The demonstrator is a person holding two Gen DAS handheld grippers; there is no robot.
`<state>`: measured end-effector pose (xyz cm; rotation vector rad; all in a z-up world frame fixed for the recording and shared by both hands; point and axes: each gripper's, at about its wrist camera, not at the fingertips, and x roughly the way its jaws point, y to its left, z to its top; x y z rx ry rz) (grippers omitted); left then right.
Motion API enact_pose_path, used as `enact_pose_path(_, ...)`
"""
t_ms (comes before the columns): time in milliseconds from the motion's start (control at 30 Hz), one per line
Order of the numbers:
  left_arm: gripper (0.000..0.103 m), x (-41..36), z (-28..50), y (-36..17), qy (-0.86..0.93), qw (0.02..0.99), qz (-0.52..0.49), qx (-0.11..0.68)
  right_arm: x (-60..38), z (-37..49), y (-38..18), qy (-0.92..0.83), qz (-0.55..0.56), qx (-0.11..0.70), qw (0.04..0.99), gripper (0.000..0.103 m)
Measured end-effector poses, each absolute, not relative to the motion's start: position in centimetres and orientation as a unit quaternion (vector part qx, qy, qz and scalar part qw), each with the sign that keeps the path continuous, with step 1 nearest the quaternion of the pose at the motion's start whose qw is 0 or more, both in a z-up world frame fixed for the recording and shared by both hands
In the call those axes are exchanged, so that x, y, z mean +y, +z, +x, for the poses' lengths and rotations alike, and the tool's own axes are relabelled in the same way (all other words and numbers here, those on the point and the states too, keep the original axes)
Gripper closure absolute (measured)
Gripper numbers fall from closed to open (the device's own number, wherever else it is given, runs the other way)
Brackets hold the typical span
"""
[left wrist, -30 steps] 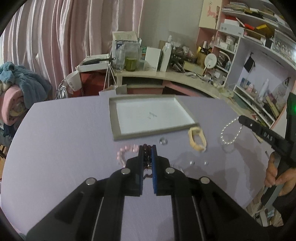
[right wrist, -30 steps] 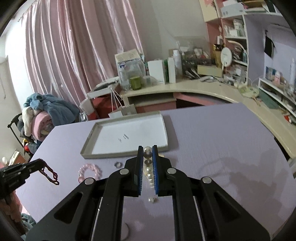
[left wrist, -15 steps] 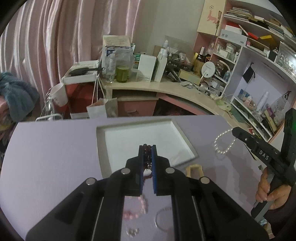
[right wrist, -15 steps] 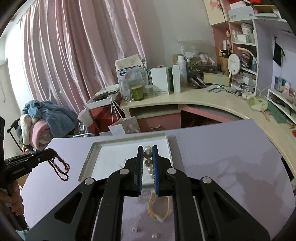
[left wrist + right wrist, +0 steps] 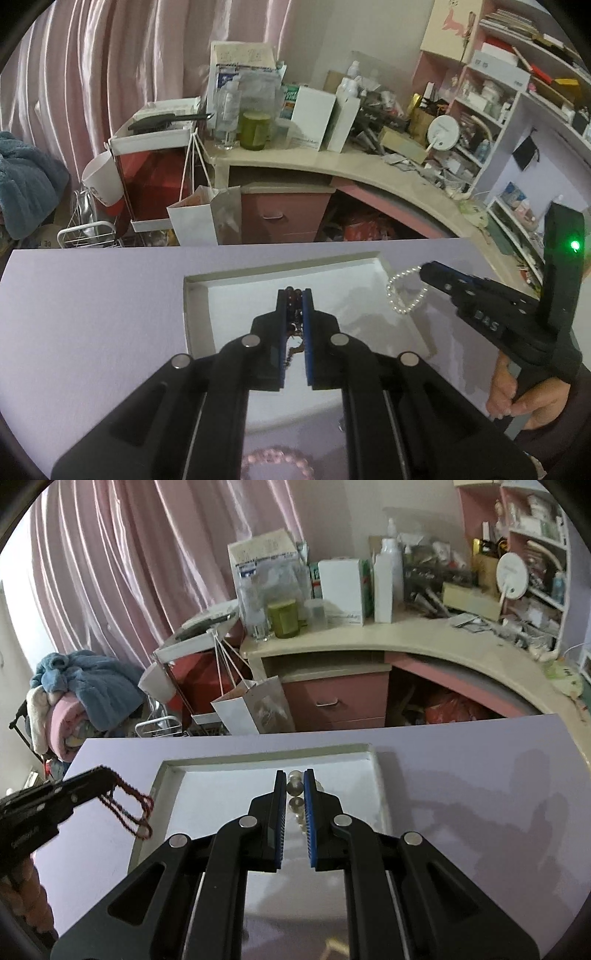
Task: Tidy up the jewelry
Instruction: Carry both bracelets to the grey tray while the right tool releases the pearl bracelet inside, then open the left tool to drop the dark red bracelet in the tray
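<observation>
Near the lilac table's (image 5: 461,775) far edge lies a white tray (image 5: 207,797); left tongs (image 5: 294,295) pinch a dark bead strand (image 5: 133,808), right tongs (image 5: 294,775) a pearl bracelet (image 5: 404,295); beyond, pink curtains (image 5: 122,572) and a cluttered desk (image 5: 369,635).

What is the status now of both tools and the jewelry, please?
Left tool shut on dark red bead string. Right tool shut on pearl bracelet. Both hang over the tray. Nothing in the way.

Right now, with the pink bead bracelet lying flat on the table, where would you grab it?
Pinch the pink bead bracelet across one arc, from above, fingers straddling the strand: it lies flat on the table as an open ring. Only part shows here.
</observation>
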<state>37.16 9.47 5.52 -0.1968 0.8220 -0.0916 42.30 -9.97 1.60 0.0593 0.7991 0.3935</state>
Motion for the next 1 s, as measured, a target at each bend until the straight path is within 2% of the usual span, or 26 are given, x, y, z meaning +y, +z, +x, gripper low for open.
enact_pose_path(167, 0.095, 9.9, 39.1, 4.0, -0.044, 0.906, -0.095, 0.411, -9.5, 44.1, -0.2, 0.187, 0.026, 0.402, 0.896, 0.092)
enact_pose_path(200, 0.095, 9.9, 39.3, 3.8, -0.044, 0.905, -0.094, 0.411, -9.7, 44.2, -0.5, 0.186, 0.026, 0.404, 0.895, 0.087)
enact_pose_path(233, 0.095, 9.8, 39.6, 3.5, -0.045, 0.905, -0.092, 0.412, -10.0, 44.0, -0.7, 0.182, 0.024, 0.403, 0.896, 0.074)
enact_pose_path(300, 0.095, 9.7, 40.0, 3.1, -0.047, 0.904, -0.089, 0.415, -10.4, 43.7, -0.9, 0.175, 0.021, 0.400, 0.899, 0.061)
enact_pose_path(767, 0.094, 9.3, 42.5, -0.2, -0.047, 0.896, -0.088, 0.432, -13.3, 41.6, -0.8, 0.145, 0.031, 0.392, 0.908, 0.061)
enact_pose_path(833, 0.091, 9.3, 42.5, -0.4, -0.044, 0.898, -0.087, 0.429, -13.6, 41.0, -0.5, 0.142, 0.035, 0.388, 0.910, 0.061)
enact_pose_path(900, 0.072, 9.4, 41.8, -0.1, -0.043, 0.901, -0.089, 0.422, -14.2, 40.2, 0.0, 0.138, 0.040, 0.382, 0.913, 0.061)
enact_pose_path(1000, 0.067, 9.7, 40.0, 1.1, -0.041, 0.909, -0.094, 0.404, -15.0, 38.8, 0.7, 0.131, 0.043, 0.371, 0.918, 0.061)
